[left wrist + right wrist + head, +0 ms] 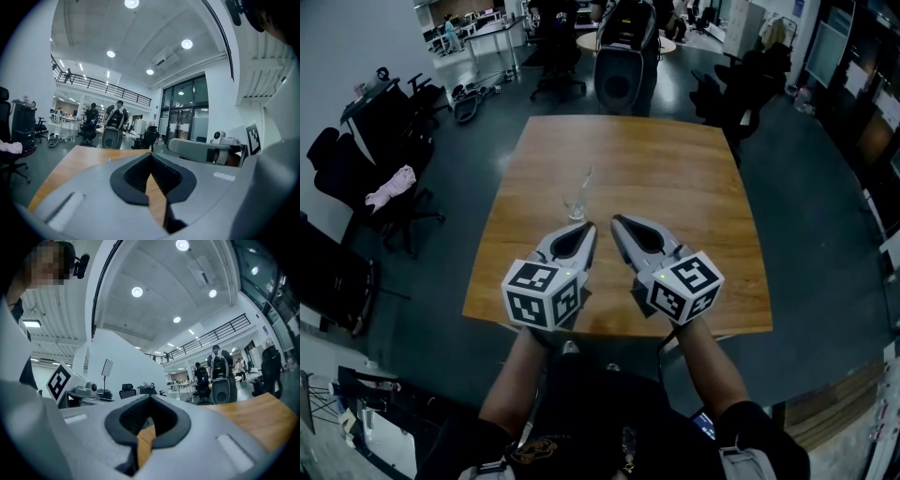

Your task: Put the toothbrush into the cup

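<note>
Holding the grey left gripper with its marker cube (590, 228) and the grey right gripper with its marker cube (614, 222) side by side over the near half of the square brown wooden table (694, 187), both pointing toward 12 o'clock. Pressing the 2 jaws of each gripper fully together, gripping nothing, with only table wood showing through the slot behind the tips.

Finding the small clear glass cup (575, 210) just beyond the left gripper, at about 11 o'clock from its tip, near the middle of the table and apart from both grippers. Seeing the thin pale translucent toothbrush (586, 178) standing inside this cup, leaning toward 1 o'clock, with 1 end well above the rim; too small for telling which end.

Judging the task as most likely finished, with the toothbrush already in the cup and both grippers empty. Needing next, probably, only pulling the 2 grippers back toward 6 o'clock, slowly, without touching the cup: light glass, tall leaning brush, easy to tip.
</note>
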`<state>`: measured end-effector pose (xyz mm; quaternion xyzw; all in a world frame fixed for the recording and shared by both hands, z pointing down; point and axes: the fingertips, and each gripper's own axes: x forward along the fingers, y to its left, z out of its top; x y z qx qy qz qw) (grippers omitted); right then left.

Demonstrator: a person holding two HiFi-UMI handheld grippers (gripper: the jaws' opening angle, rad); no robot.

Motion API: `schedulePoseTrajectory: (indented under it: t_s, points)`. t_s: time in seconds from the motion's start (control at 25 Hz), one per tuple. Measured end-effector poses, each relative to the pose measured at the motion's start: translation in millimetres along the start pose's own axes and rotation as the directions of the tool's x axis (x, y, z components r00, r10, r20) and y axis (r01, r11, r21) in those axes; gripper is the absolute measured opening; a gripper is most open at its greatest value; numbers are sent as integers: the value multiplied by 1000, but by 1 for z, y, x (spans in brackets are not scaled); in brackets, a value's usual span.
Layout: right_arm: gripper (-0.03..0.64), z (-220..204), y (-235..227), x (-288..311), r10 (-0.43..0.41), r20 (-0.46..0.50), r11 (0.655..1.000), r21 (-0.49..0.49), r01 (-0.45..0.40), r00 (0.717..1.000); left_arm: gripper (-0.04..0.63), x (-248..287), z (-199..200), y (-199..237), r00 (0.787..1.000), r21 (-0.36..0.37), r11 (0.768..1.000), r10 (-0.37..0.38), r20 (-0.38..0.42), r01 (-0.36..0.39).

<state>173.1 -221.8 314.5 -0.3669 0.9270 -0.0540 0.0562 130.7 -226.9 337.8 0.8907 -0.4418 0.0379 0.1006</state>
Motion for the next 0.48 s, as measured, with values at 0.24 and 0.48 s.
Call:
schedulePoseTrajectory:
  t_s: [0.24,0.48]
  points:
    - [3,-4,2,4,1,-6,1000,5,-1,1000,8,-2,-3,3,1000,-4,1000,0,-6,0]
    - [3,-4,0,6,0,-7,1000,11,0,1000,8,1,-4,4,1000,-6,1000,2,-11,-2]
